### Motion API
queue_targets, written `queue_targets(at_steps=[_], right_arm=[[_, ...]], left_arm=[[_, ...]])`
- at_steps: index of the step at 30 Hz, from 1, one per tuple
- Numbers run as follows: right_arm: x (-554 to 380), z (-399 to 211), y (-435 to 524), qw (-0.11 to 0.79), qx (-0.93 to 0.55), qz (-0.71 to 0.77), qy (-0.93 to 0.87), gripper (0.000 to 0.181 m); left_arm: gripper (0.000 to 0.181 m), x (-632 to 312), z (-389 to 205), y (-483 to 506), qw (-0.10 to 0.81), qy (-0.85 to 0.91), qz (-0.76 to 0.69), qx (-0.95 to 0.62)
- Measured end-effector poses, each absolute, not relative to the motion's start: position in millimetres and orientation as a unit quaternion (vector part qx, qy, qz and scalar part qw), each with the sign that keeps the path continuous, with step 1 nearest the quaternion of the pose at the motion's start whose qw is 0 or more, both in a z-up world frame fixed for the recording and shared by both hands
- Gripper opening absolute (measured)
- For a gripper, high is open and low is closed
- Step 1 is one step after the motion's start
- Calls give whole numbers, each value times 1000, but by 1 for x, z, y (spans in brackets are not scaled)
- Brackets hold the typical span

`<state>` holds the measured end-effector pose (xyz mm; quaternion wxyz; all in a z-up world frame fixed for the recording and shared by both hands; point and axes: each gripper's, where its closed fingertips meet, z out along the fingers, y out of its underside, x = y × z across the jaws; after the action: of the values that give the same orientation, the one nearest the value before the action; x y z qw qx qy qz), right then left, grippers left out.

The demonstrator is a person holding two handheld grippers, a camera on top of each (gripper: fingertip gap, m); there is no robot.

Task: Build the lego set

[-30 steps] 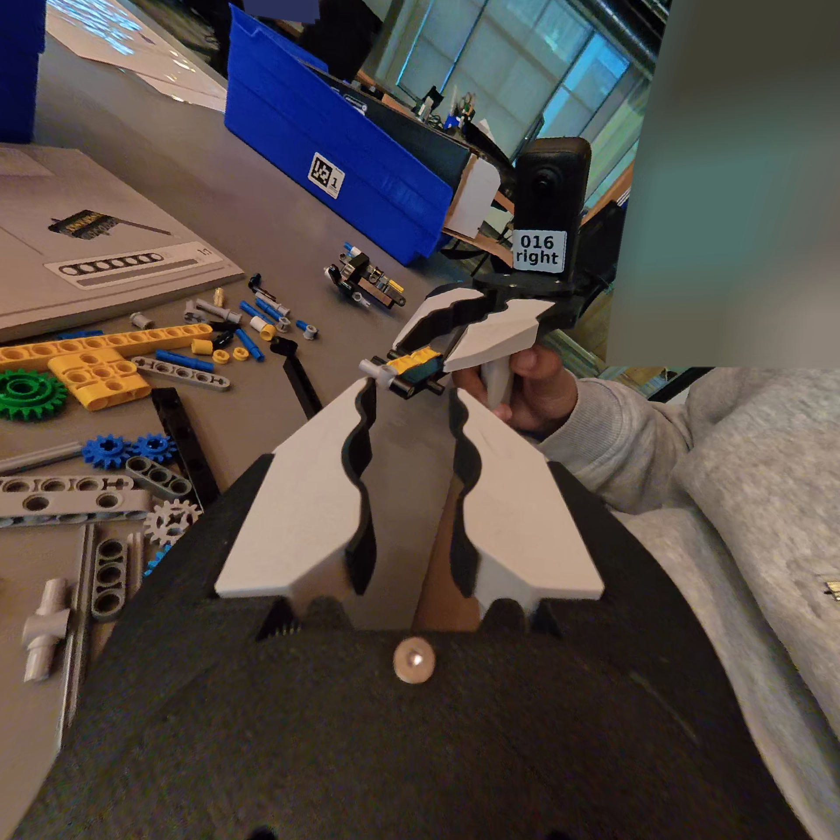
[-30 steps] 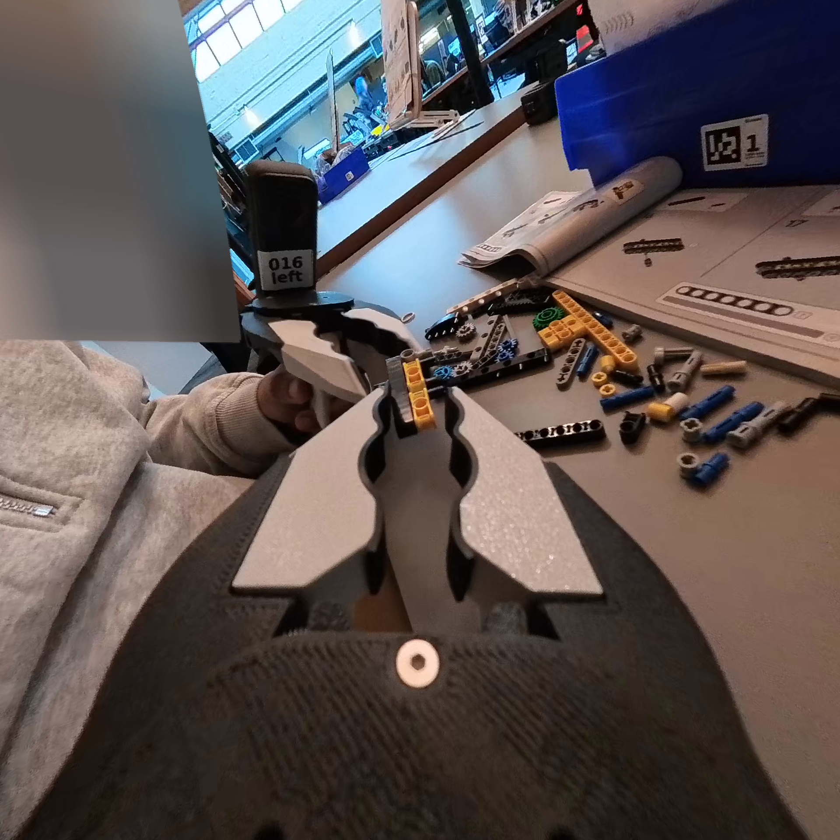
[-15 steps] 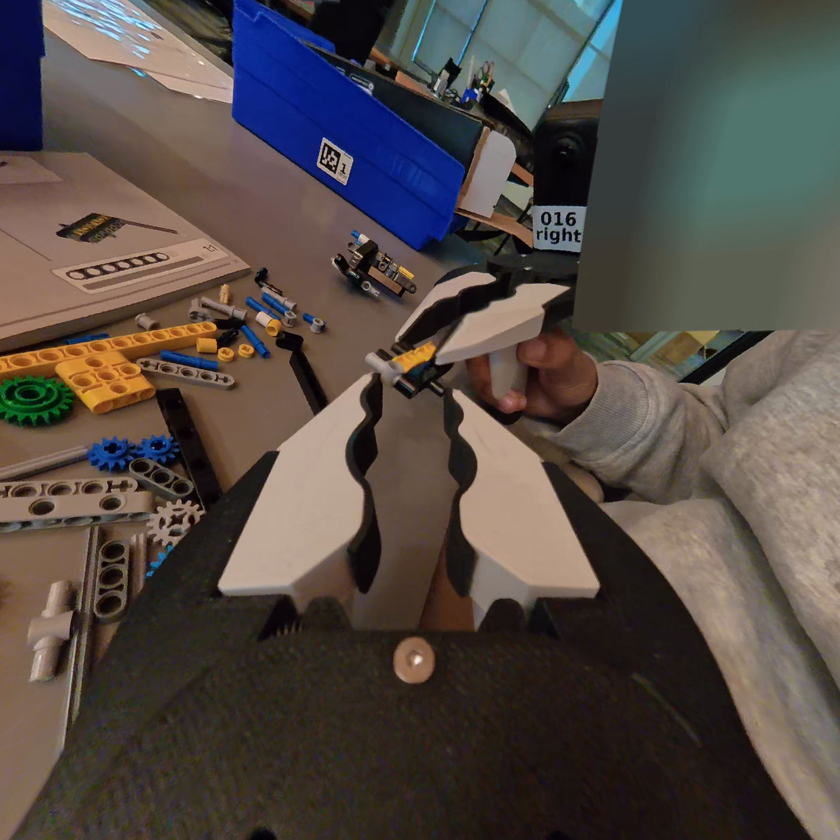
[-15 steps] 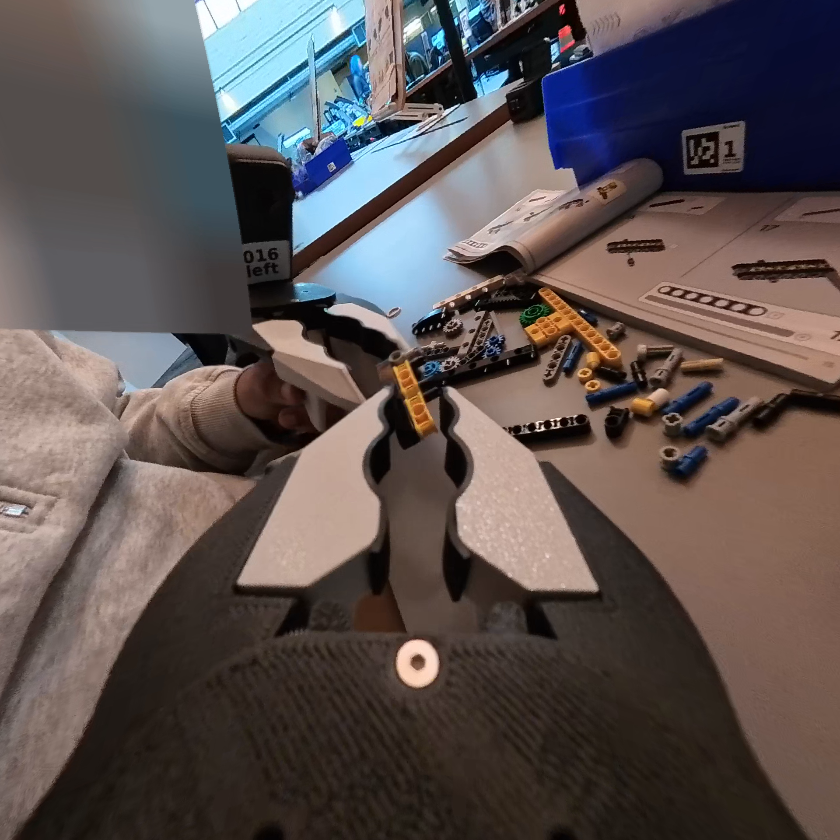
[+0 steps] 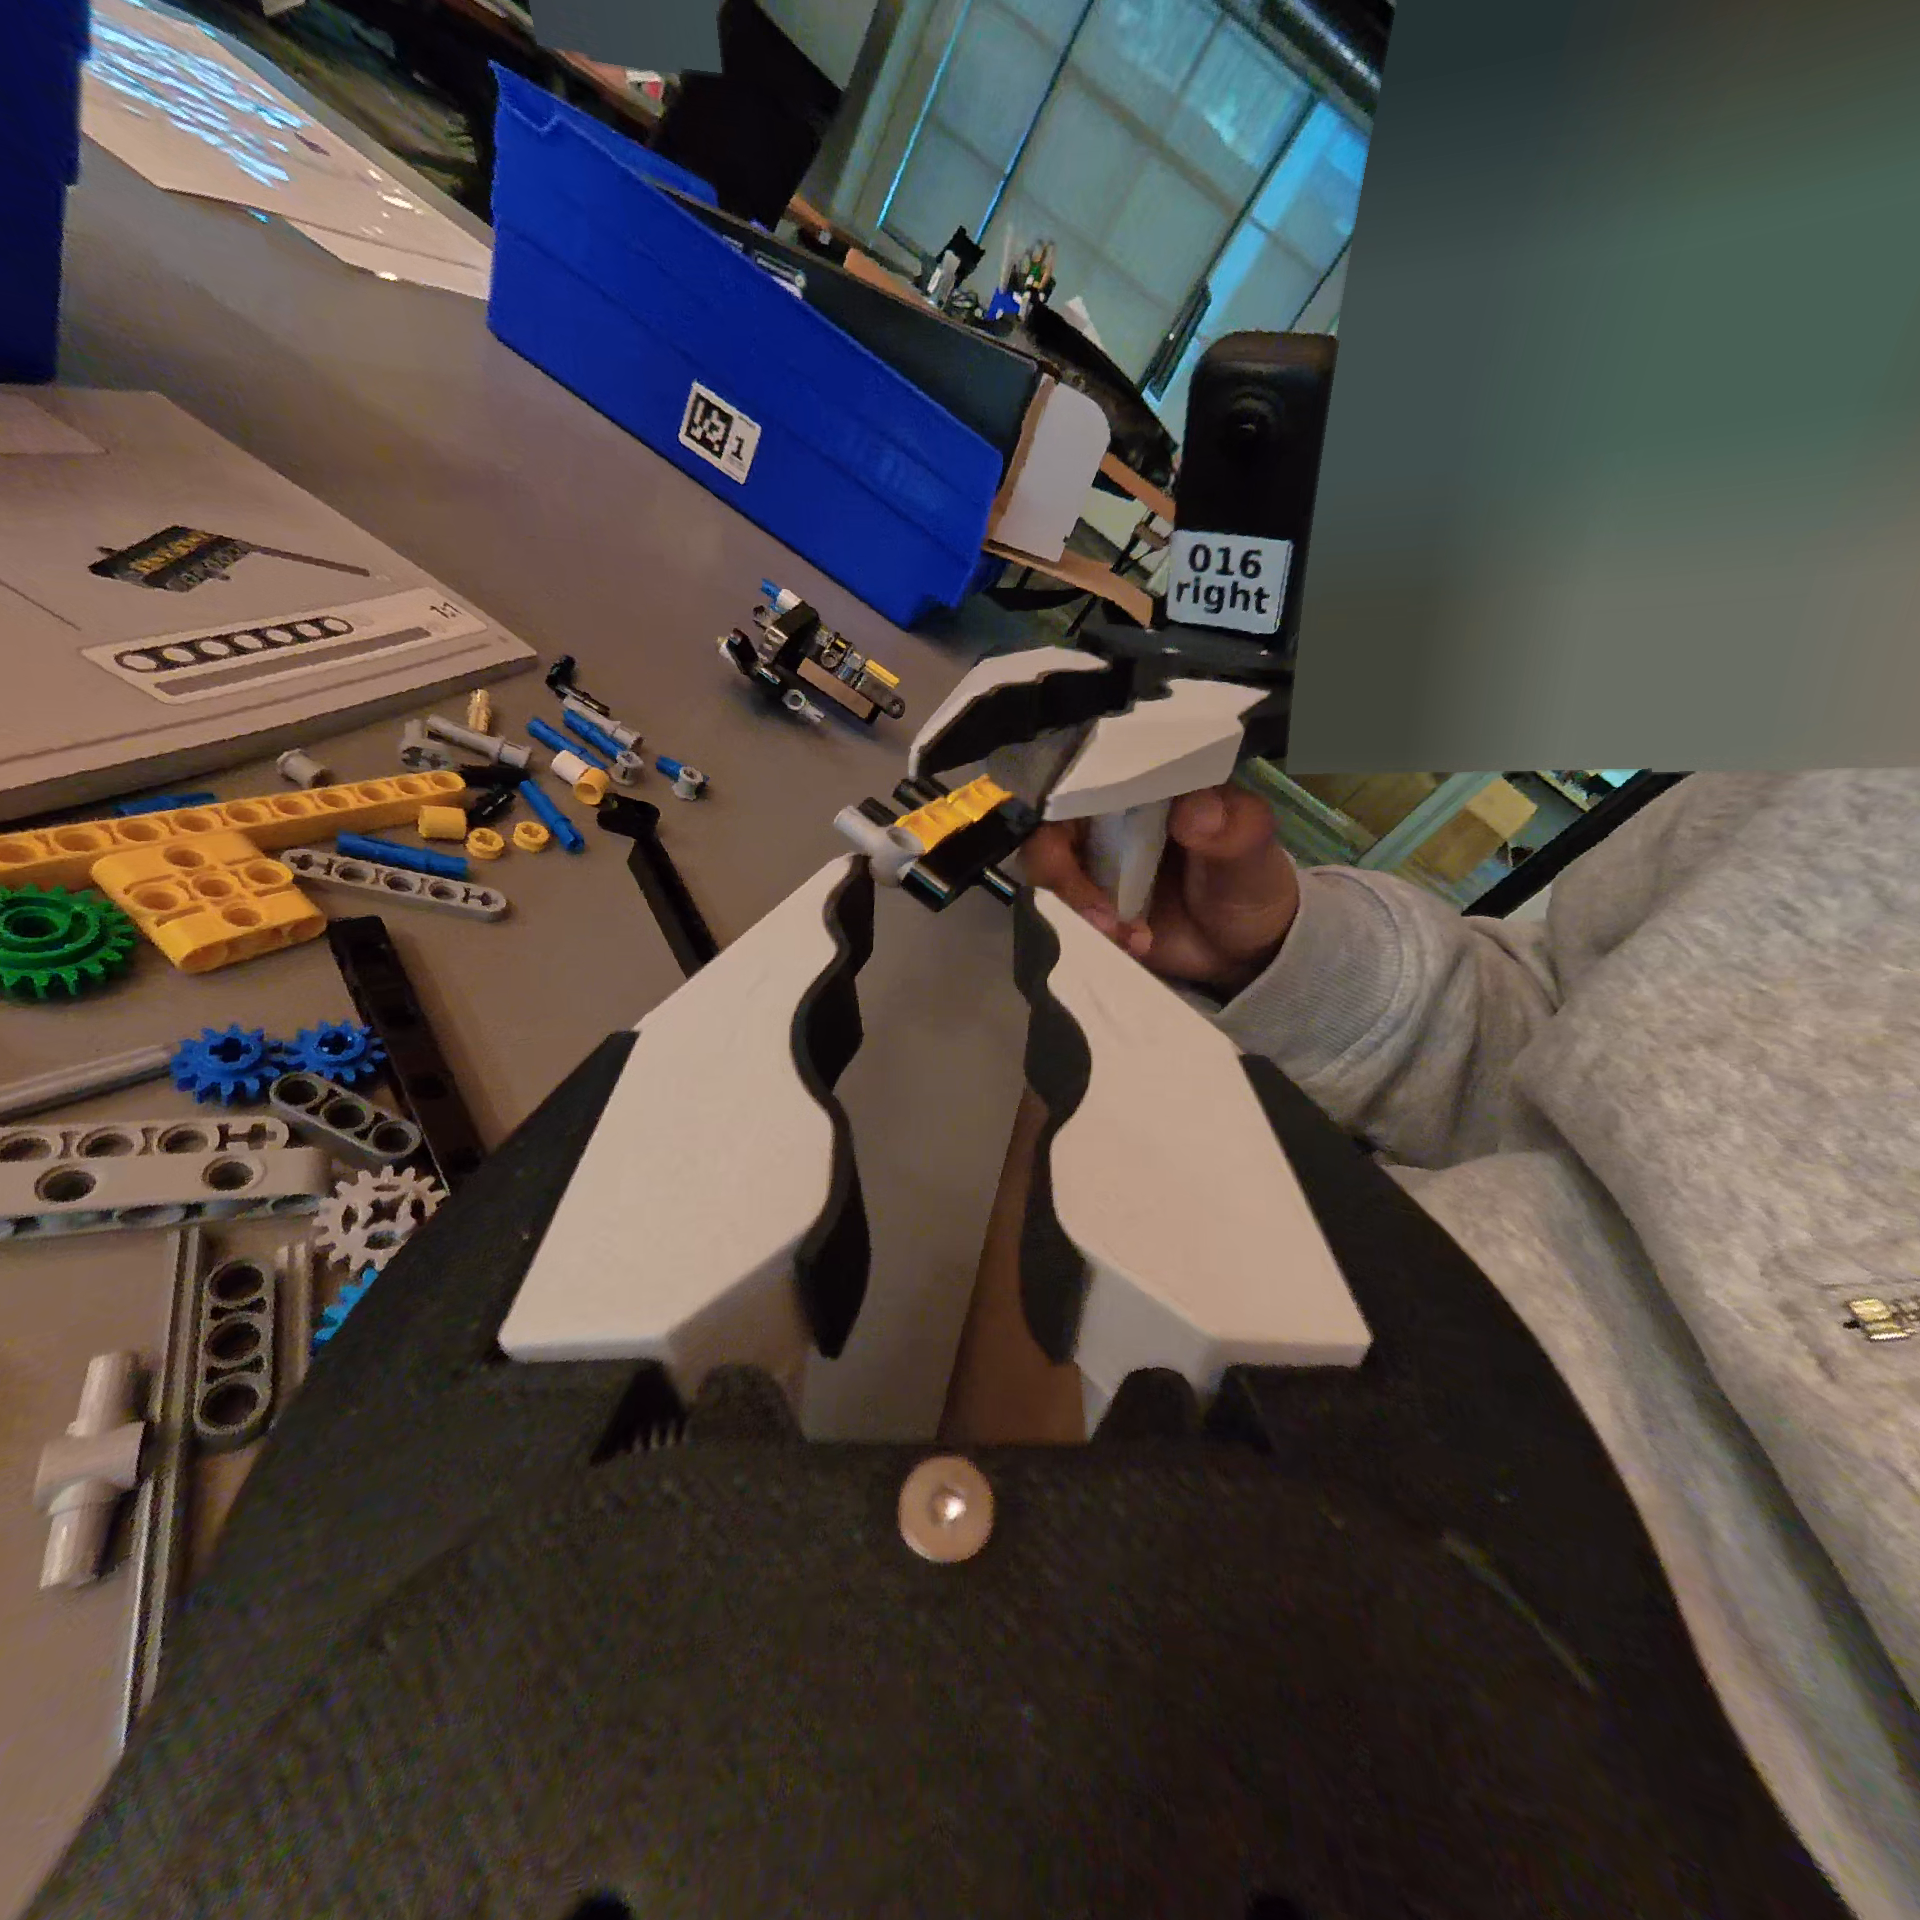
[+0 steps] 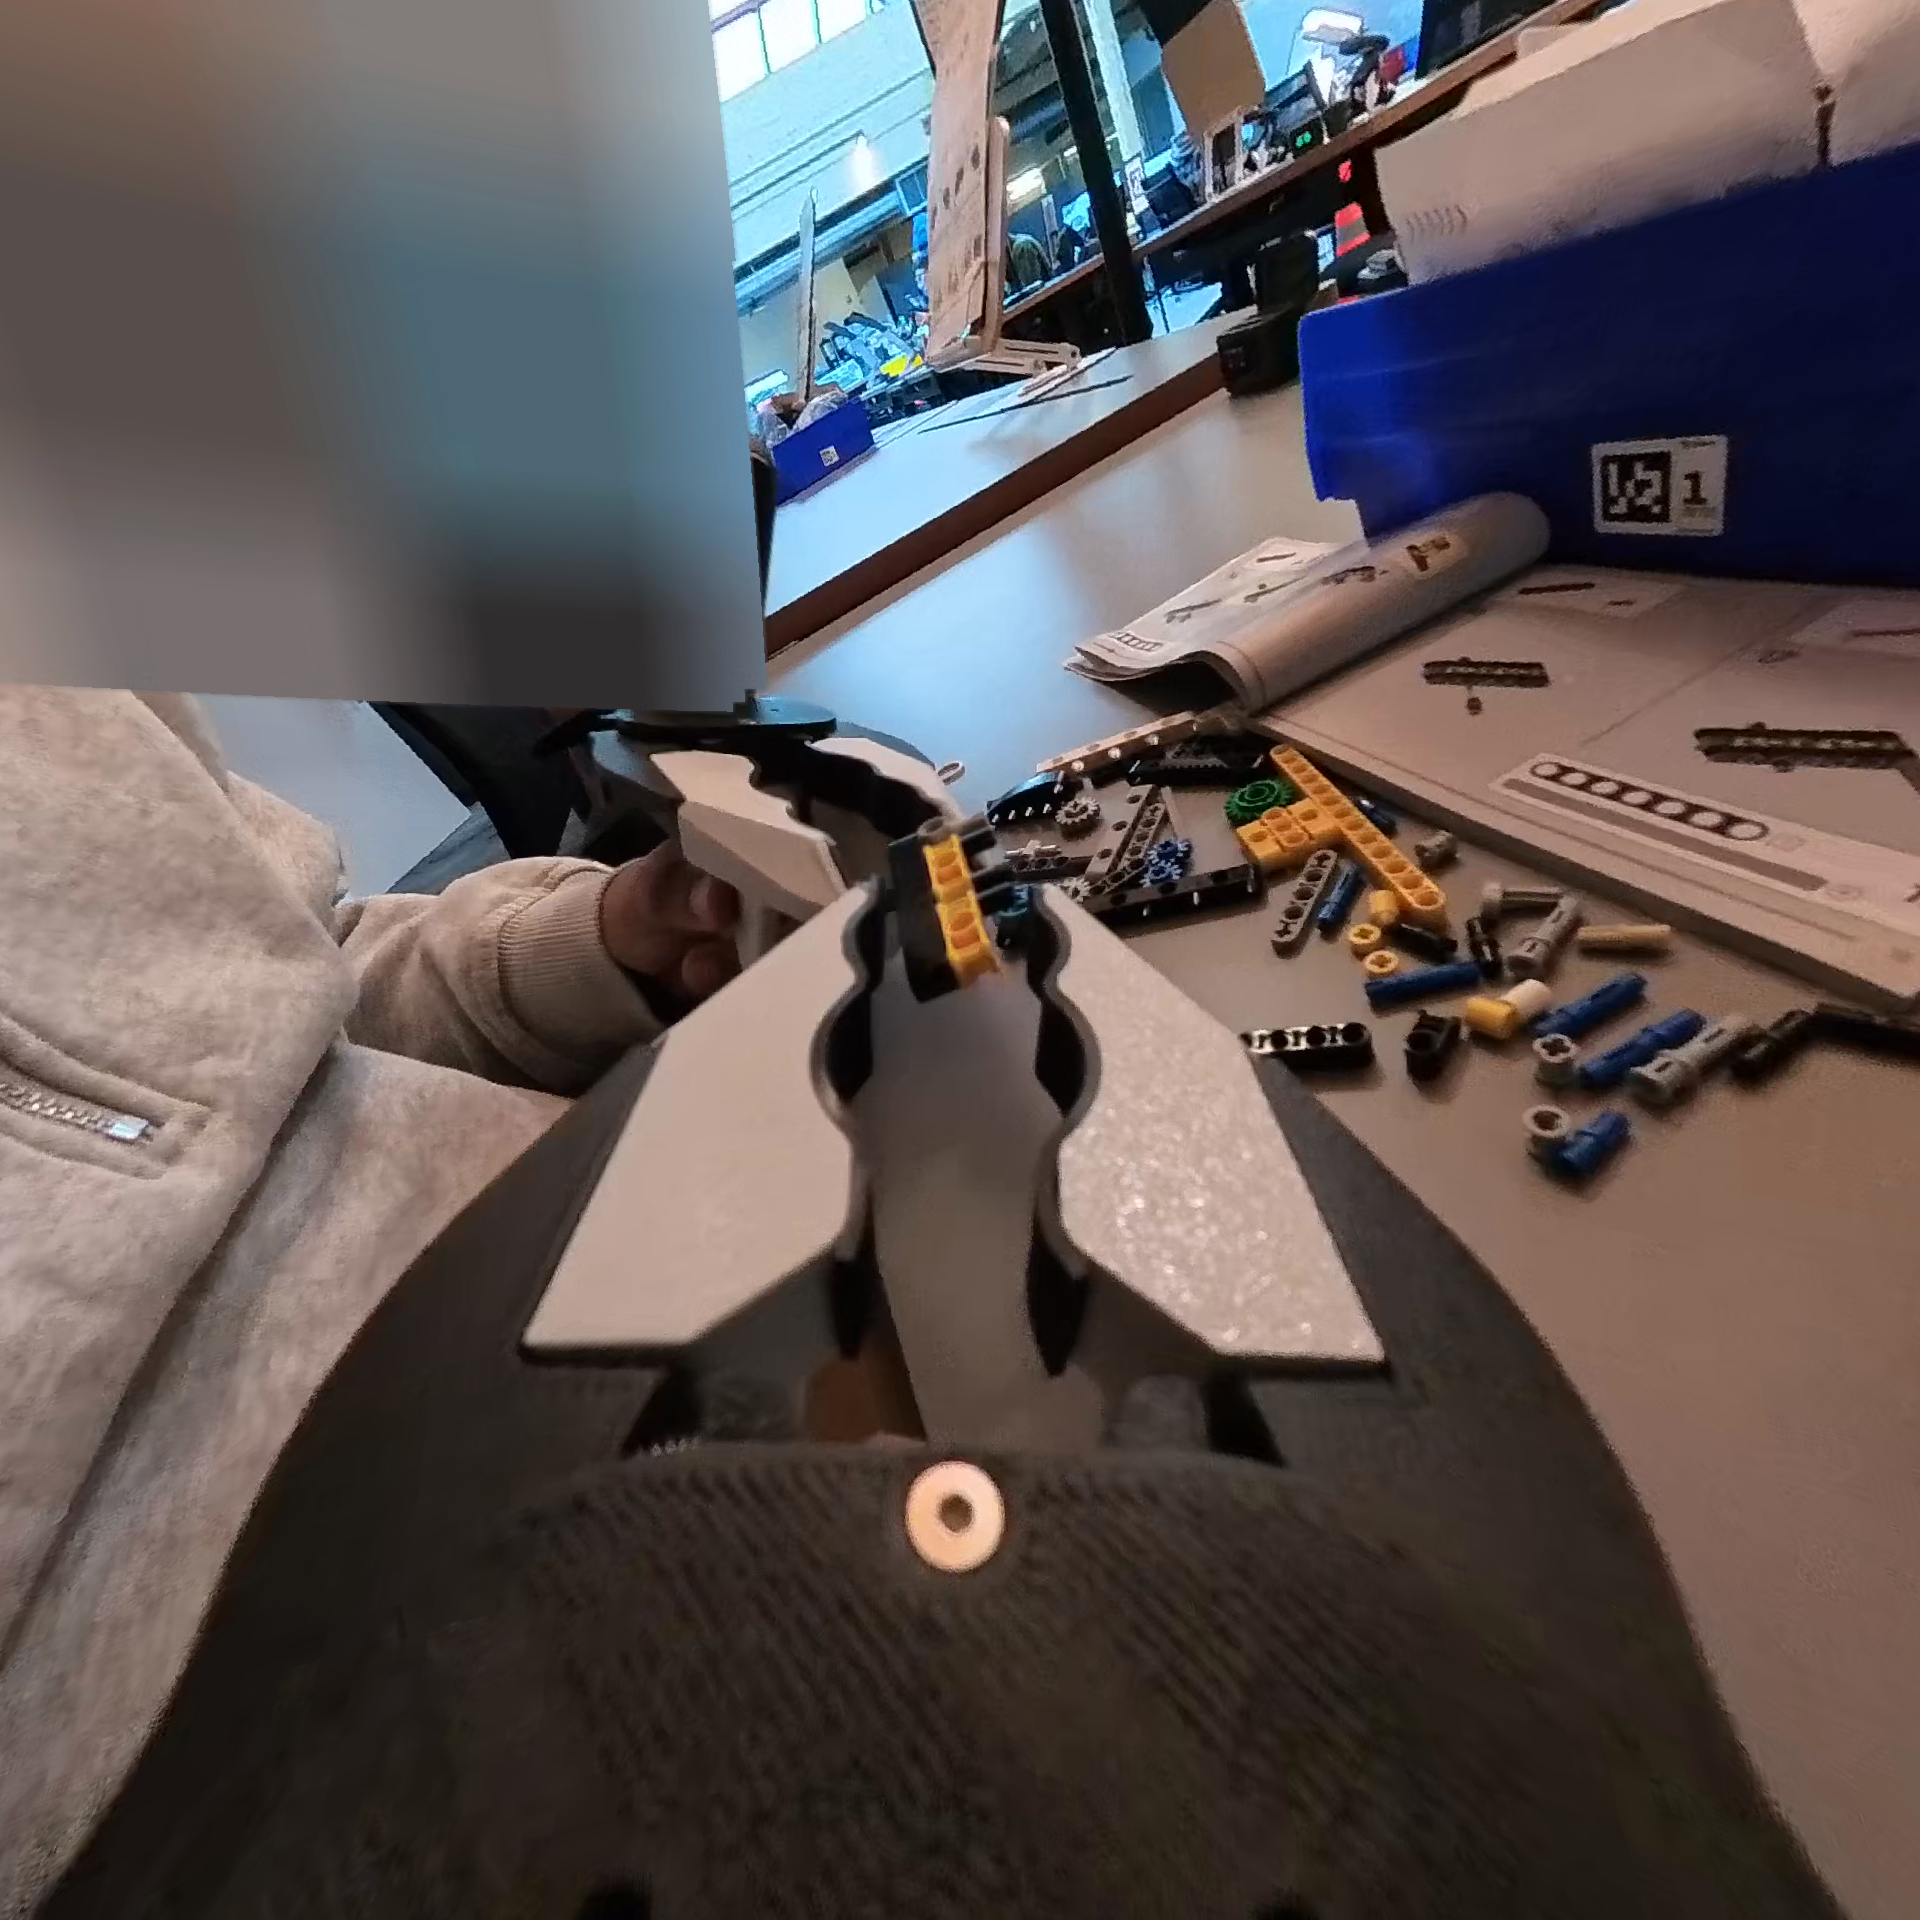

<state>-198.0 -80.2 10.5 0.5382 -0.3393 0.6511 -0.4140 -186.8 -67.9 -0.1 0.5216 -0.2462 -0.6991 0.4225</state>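
Lego sub-assembly of yellow and black beams sits pinched at the right gripper tips, above the table; left gripper stands partly open, tips beside it, apparently empty.

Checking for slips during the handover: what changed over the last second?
Little: the right gripper stays shut on the small yellow-and-black assembly, which tilted slightly between its fingers. The left gripper stays open just below it. Loose parts on the table have not moved.

Two blue gears, one green gear, one white gear, one blue bin.
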Motion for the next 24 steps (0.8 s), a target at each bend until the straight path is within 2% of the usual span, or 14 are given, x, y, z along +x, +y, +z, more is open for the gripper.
queue_targets(at_steps=[7,14,24], right_arm=[[-196,15,-69,504,-396,-443,627,30],[-195,19,-62,433,-454,-500,596,19],[-196,22,-56,411,-481,-519,575,16]], left_arm=[[25,-185,15,-62,544,-659,453,-253],[25,-190,20,-53,529,-637,481,-288],[25,-191,22,-48,530,-626,488,-300]])
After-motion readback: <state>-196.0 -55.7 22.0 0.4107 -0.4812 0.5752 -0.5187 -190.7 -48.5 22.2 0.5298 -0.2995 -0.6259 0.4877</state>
